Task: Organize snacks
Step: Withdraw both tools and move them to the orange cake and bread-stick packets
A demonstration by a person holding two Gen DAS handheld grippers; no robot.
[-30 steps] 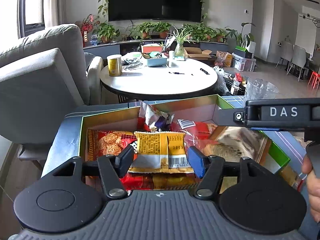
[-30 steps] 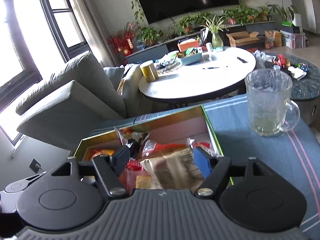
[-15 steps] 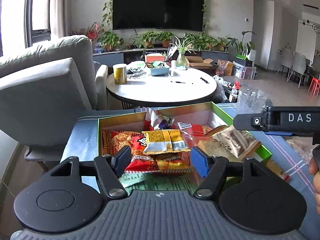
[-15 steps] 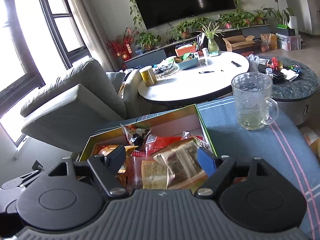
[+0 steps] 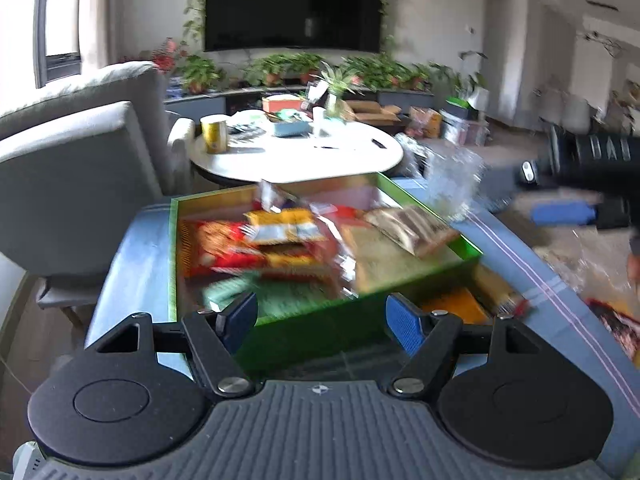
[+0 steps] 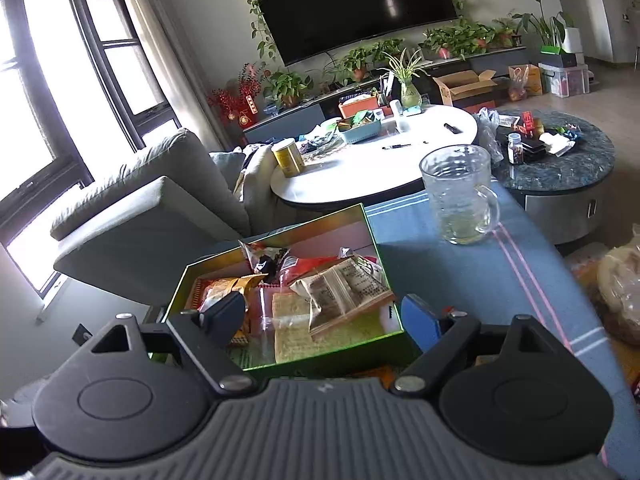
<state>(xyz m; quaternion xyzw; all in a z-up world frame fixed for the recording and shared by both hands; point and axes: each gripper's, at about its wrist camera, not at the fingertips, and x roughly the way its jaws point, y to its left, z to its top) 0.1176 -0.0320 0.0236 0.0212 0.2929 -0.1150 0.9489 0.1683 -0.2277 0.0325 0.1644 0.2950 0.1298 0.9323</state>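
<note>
My left gripper [image 5: 320,320] sits low centre of the left wrist frame, jaws spread and just been opening, nothing between them, only the near green wall of the snack box [image 5: 320,312] behind. The view is blurred. The box fills mid-frame on the blue cloth [image 5: 120,264], packets piled inside: a yellow packet [image 5: 284,226] centre, a brown packet [image 5: 412,228] to its right. My right gripper [image 6: 322,316] is lower centre of its own frame, jaws apart, empty. A glass mug [image 6: 460,196] stands right of the box, apart.
</note>
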